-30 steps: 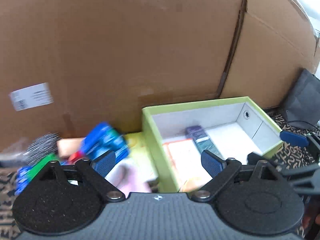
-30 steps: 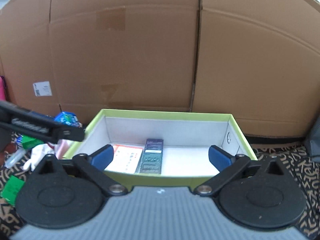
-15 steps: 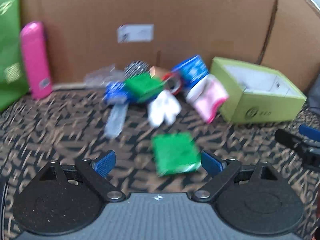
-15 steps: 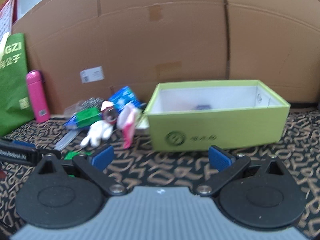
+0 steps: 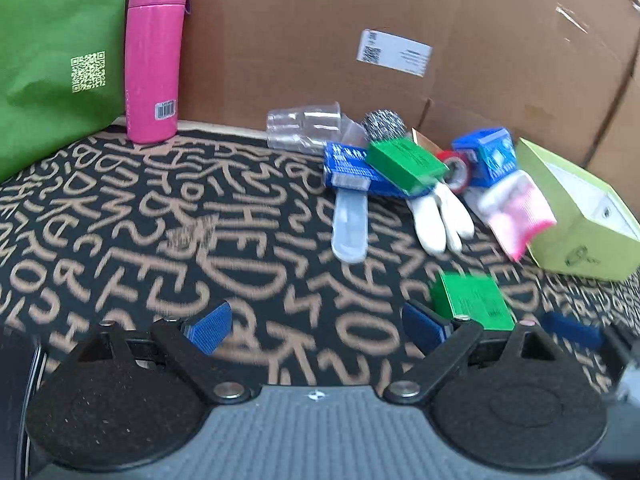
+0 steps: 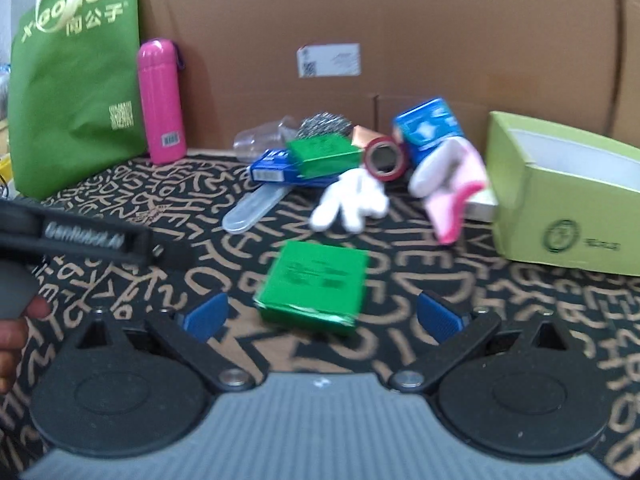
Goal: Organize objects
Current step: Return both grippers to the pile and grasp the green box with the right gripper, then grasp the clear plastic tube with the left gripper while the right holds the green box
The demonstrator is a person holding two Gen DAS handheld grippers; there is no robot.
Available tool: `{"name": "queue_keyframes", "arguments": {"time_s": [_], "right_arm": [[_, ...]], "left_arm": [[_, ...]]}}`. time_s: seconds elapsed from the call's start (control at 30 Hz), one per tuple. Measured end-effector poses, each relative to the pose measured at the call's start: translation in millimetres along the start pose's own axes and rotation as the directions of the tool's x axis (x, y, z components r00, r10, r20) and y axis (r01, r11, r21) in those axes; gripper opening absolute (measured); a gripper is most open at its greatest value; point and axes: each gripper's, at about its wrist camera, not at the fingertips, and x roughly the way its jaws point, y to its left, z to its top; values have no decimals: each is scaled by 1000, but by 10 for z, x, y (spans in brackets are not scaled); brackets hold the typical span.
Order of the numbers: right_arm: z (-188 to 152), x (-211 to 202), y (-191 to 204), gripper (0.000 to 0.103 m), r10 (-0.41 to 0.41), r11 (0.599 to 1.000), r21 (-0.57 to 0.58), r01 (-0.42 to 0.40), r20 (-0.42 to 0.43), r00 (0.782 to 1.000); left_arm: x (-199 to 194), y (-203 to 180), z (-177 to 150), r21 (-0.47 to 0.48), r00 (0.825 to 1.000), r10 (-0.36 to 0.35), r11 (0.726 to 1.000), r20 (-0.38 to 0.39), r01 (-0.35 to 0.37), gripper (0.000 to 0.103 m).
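A lime-green open box (image 6: 568, 204) stands at the right; it also shows in the left wrist view (image 5: 580, 216). Left of it lies a pile: a blue carton (image 6: 428, 124), a pink and white pouch (image 6: 452, 184), a red tape roll (image 6: 384, 160), a white glove (image 6: 352, 196), a green packet (image 6: 324, 150) on a blue box (image 6: 272, 168), a steel scourer (image 6: 324, 122). A loose green packet (image 6: 316, 280) lies just ahead of my open, empty right gripper (image 6: 322, 314). My left gripper (image 5: 316, 326) is open and empty; the packet (image 5: 472, 300) is beside its right finger.
A pink flask (image 5: 154, 56) and a green bag (image 5: 52, 52) stand at the back left against a cardboard wall (image 5: 360, 20). A clear plastic case (image 6: 256, 208) and clear cups (image 5: 308, 126) lie by the pile. The patterned mat (image 5: 160, 220) covers the floor.
Both grippers have pulled back from over the lime-green box and swung left, low over the mat. The pile and the loose green packet have come into view.
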Motion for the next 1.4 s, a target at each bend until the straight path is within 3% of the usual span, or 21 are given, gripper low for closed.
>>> {"name": "queue_keyframes", "arguments": {"time_s": [0.07, 0.2, 0.37, 0.5, 0.53, 0.6, 0.67, 0.7, 0.93, 1.03, 1.07, 1.1, 1.17, 1.4], "right_arm": [[29, 115, 61, 96, -10, 1000, -9, 10, -7, 1000], [13, 246, 21, 64, -50, 999, -2, 50, -53, 997], [-84, 138, -92, 63, -98, 995, 7, 99, -63, 993], [-135, 57, -144, 63, -99, 995, 13, 100, -73, 992], [-134, 51, -161, 64, -97, 995, 20, 98, -75, 993], [-123, 51, -187, 64, -84, 995, 42, 87, -79, 993], [-118, 47, -202, 64, -69, 996, 58, 74, -82, 994], [-121, 43, -199, 64, -62, 996, 56, 67, -82, 995], [-206, -148, -196, 64, -28, 999, 24, 30, -81, 996], [-284, -292, -269, 64, -24, 999, 34, 28, -95, 995], [-299, -326, -291, 64, -23, 999, 44, 28, -98, 995], [-304, -344, -305, 65, -22, 998, 55, 28, -97, 995], [-289, -337, -305, 67, -17, 998, 62, 22, -91, 996], [-208, -297, -253, 75, -45, 998, 35, 47, -60, 997]], "left_arm": [[97, -12, 95, 2, 1000, -12, 1000, 3, 12, 95], [363, -114, 279, 26, 999, -30, 999, -17, 31, 95], [772, -297, 413, 86, 998, -12, 996, -64, 18, 95], [889, -410, 452, 144, 998, 37, 989, -46, -30, 93], [888, -421, 439, 159, 999, 33, 987, -40, -27, 88], [844, -464, 387, 219, 997, 72, 973, -11, -68, 56], [745, -446, 331, 228, 1000, 24, 973, -15, -20, 31], [696, -437, 312, 224, 999, 22, 974, -24, -16, 29], [100, -310, -197, 233, 997, -61, 970, -44, 69, 28], [-168, -220, -402, 187, 996, -78, 979, -49, 86, 29], [-182, -215, -432, 167, 996, -71, 983, -46, 77, 36], [-184, -216, -438, 153, 997, -64, 986, -45, 70, 52], [-160, -247, -390, 140, 998, -54, 988, -41, 59, 71], [70, -374, -268, 228, 999, 8, 974, -53, 5, 71]]}}
